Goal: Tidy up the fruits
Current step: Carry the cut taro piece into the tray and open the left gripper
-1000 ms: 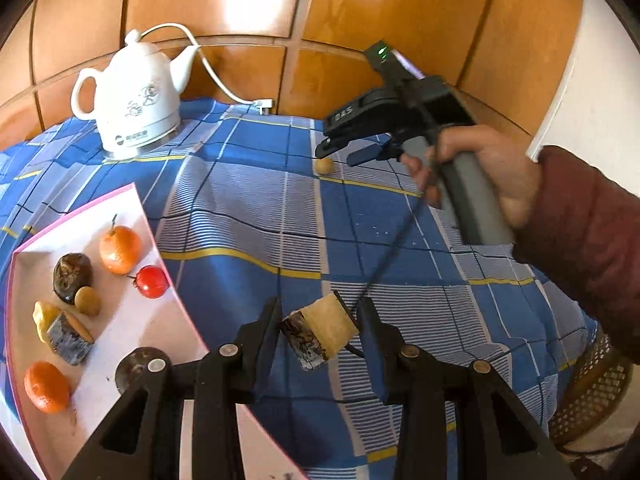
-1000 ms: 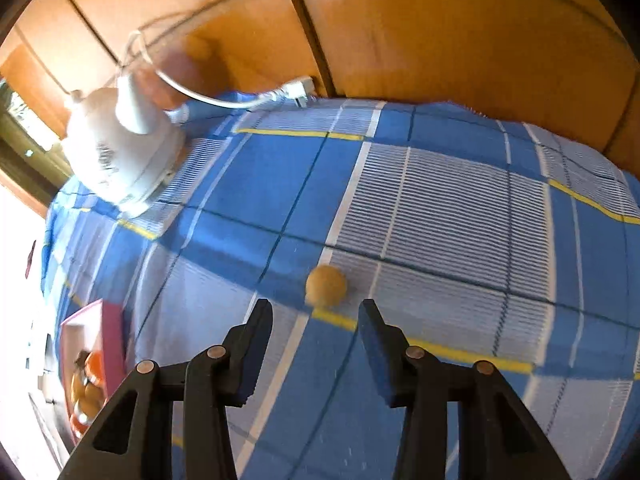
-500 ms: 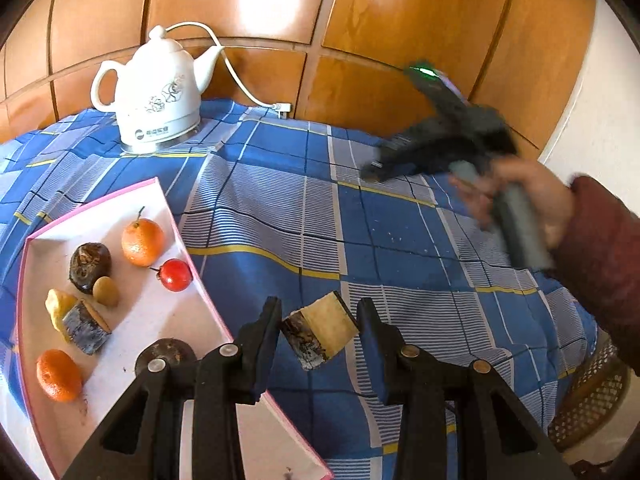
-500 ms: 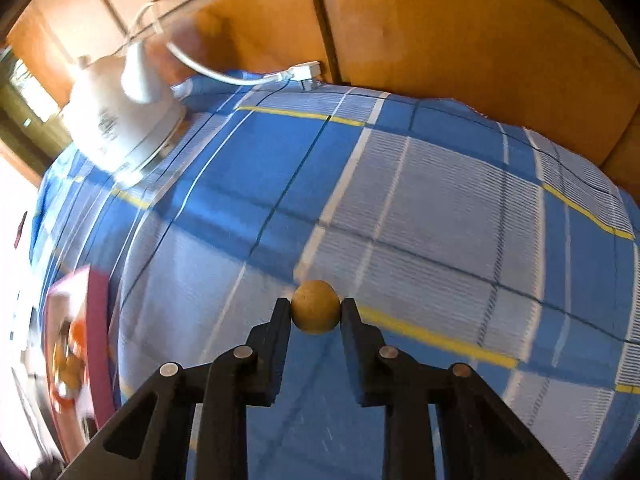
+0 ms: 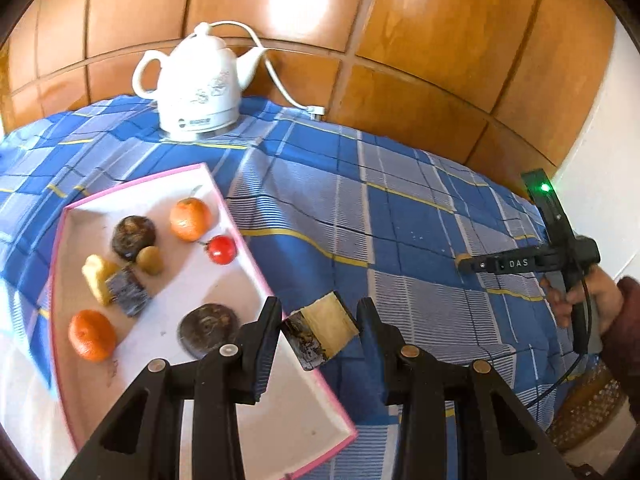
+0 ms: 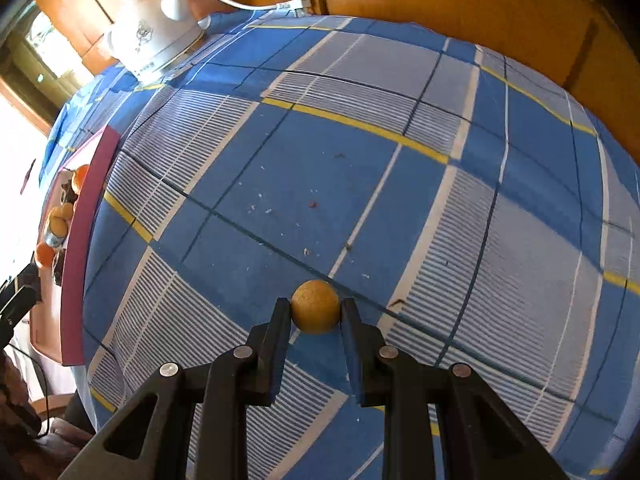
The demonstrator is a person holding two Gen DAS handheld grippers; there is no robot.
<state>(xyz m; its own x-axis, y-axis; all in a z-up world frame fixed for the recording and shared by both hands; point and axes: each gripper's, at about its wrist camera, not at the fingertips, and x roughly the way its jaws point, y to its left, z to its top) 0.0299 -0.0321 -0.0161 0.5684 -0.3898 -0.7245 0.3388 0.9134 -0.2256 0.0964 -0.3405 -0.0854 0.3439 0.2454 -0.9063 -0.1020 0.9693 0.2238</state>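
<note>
Left gripper point(image 5: 318, 320) clamps a yellow chunk point(image 5: 322, 328) with dark rind, pads on both sides, held tilted above the near right edge of the tray point(image 5: 260, 276). Right gripper point(image 6: 315, 312) is clamped on a small tan ball point(image 6: 315, 311), both pads touching it, above the checked cloth point(image 6: 360, 160) toward its right edge. In the left view a hand point(image 5: 592, 304) holds that gripper's handle at the cloth's right side.

The pink-rimmed tray lies on the cloth's left part and holds two oranges point(image 5: 190, 218), a cherry tomato point(image 5: 222, 249), two dark round fruits point(image 5: 133, 237), a small olive-tan fruit point(image 5: 150, 259) and another rind chunk point(image 5: 116, 286). A white kettle point(image 5: 196, 88) stands at the far edge, its cord point(image 5: 280, 84) trailing right.
</note>
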